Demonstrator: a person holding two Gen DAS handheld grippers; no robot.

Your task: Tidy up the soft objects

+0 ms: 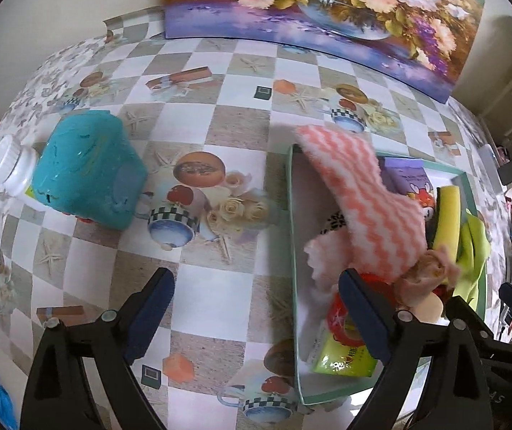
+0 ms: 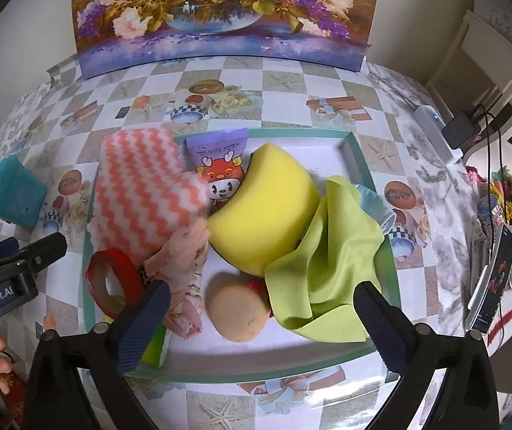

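A green-rimmed box (image 2: 360, 157) on the checked tablecloth holds soft things: a pink-and-white zigzag cloth (image 2: 141, 186) draped over its left rim, a yellow sponge (image 2: 266, 208), a lime-green cloth (image 2: 327, 261), a floral pink cloth (image 2: 184, 272) and a plush doll head (image 2: 238, 308). My right gripper (image 2: 263, 322) is open above the box's near end, and its pads press on nothing. My left gripper (image 1: 256, 315) is open too, straddling the box's left wall (image 1: 293, 251) with nothing gripped. The zigzag cloth (image 1: 356, 193) lies just beyond it.
A teal-covered white bottle (image 1: 87, 168) lies on the table left of the box. In the box are also a red tape roll (image 2: 112, 279), a purple wipes pack (image 2: 220, 157) and a green packet (image 1: 342, 358). A flower painting (image 2: 220, 10) stands at the back. Cables and clutter sit at the right.
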